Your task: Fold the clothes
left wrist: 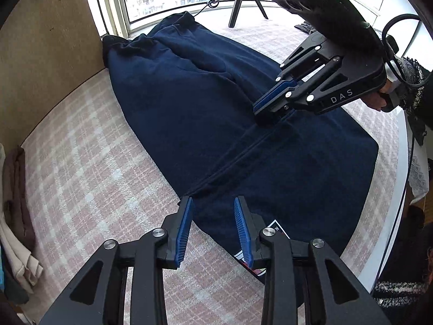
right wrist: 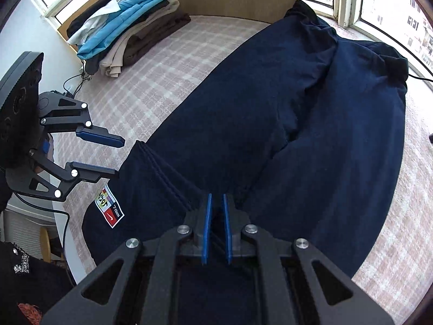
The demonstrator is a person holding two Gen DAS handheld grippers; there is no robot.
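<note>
A navy blue garment lies spread flat on the pink plaid cover, with a raised seam running along its middle and a colourful label near its close edge. My left gripper stands open at the garment's near edge, one finger over the cover and one over the cloth, nothing pinched. From the right wrist view the left gripper hangs beside the garment's corner. My right gripper points down onto the seam with its jaws a narrow slit apart; the right gripper has its tips at the cloth. The garment lies flat, not lifted.
A stack of folded clothes sits at the cover's far corner by a wooden panel. A small tripod stands on the window ledge with a cable. A hand in a dark patterned sleeve holds the right gripper.
</note>
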